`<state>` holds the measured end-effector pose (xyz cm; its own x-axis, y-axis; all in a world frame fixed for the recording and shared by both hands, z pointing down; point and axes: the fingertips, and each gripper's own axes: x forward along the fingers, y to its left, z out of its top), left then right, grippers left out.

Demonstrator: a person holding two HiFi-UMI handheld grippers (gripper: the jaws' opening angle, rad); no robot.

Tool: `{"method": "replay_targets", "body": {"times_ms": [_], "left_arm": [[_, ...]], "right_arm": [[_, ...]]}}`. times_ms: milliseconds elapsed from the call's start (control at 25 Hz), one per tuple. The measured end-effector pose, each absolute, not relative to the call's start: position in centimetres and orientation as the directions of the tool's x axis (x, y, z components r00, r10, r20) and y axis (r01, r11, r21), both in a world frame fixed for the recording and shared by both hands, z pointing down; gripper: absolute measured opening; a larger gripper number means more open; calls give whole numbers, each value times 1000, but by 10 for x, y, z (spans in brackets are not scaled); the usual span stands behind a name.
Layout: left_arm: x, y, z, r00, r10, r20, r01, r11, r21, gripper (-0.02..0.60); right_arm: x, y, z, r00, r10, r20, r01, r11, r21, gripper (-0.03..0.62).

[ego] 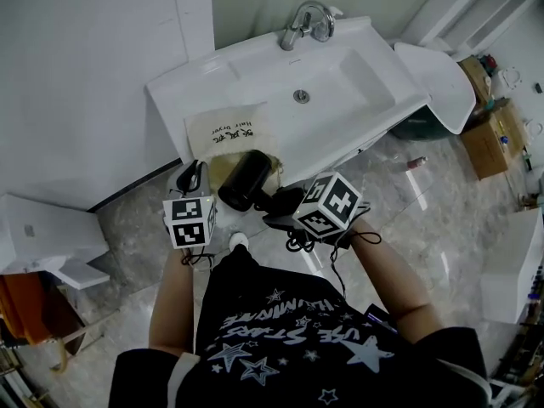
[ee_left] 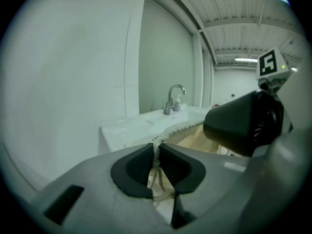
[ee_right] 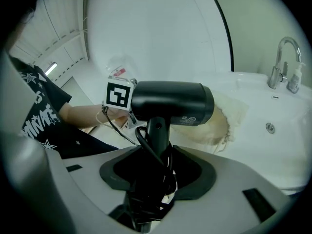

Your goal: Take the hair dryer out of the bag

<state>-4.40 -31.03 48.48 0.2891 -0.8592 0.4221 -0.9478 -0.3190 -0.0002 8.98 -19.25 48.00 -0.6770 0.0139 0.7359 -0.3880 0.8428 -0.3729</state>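
Hair dryer (ee_right: 170, 104), black plastic with a short round barrel and a straight handle, stands up out of my right hand-held gripper (ee_right: 156, 167). Its jaws are clamped on the handle, with the coiled black cord (ee_right: 168, 177) bunched in between them. The handle runs along the line of those jaws and the barrel lies crosswise on top, so from that gripper its long axis goes side to side. Just beyond the barrel is the open mouth of the beige cloth drawstring bag (ego: 228, 133). It lies flat on the left ledge of the white ceramic washbasin (ego: 365, 92) and droops over the front edge. From the head view I judge the barrel to be out of the mouth but near it. My left hand-held gripper (ee_left: 157, 162) is pinched together on the bag's rim, with the hair dryer just to its right. So the bag lies away from me, past the barrel. I reckon drawing the right hand back towards my body and upward would widen the gap while the left anchors the cloth. The cord might snag the rim.
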Motion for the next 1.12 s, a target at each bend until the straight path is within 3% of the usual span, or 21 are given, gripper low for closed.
{"method": "replay_targets", "body": {"times_ms": [120,280,400,1120], "left_arm": [[-33,-290,494,318,-835,449,-930,-367,-24,60],[-20,-265,503,344,-801,489,-909,-415,-42,246],[-18,-245,505,334,-796,505,-901,-428,-78,280],[8,-51,470,316,-853,416,-929,-367,-48,269]], "right_arm": [[98,-172,477,-713,-24,701,-417,818,-396,198],[111,-150,474,-750,-80,656,-463,773,-434,198],[119,-137,473,-751,-123,649,-489,763,-422,198],[137,-51,466,-820,-366,440,-550,716,-431,198]]}}
